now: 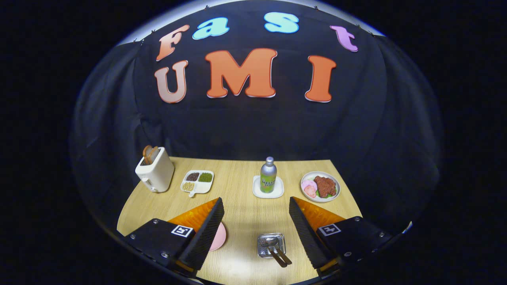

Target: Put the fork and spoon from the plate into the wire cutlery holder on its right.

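My gripper (255, 209) hangs open above the wooden table (241, 209), fingers wide apart with nothing between them. Below and between the fingers stands the wire cutlery holder (271, 244), a small shiny square basket. Two utensils with brown handles (280, 256) stick out of it, leaning toward me; which is the fork and which the spoon I cannot tell. The pink plate (219, 236) lies to the holder's left, mostly hidden behind my left finger (206, 233); the part I see is bare.
Along the back of the table stand a white toaster with bread (155, 170), a white divided dish of beans (197, 182), a metal bottle on a white coaster (268, 176) and a plate of food (320, 186). The table's front edge lies just below the holder.
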`<move>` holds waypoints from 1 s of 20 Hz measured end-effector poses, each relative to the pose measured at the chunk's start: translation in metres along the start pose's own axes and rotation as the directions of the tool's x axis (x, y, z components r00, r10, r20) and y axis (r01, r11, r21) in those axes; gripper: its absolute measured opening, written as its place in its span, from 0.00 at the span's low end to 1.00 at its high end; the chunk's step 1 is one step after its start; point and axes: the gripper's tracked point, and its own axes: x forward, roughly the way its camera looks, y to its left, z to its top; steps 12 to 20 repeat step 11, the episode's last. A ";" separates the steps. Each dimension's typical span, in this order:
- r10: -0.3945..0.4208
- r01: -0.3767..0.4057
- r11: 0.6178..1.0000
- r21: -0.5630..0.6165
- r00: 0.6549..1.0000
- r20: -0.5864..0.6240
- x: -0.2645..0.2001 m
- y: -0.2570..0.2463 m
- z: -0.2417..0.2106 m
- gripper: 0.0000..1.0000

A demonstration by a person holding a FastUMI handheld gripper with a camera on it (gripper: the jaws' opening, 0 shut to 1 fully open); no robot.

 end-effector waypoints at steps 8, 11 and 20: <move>0.013 -0.024 0.998 0.065 0.986 0.167 -0.022 0.013 0.005 0.99; 0.024 -0.043 0.995 0.085 0.977 0.212 -0.029 0.023 0.009 0.99; 0.024 -0.043 0.995 0.085 0.977 0.212 -0.029 0.023 0.009 0.99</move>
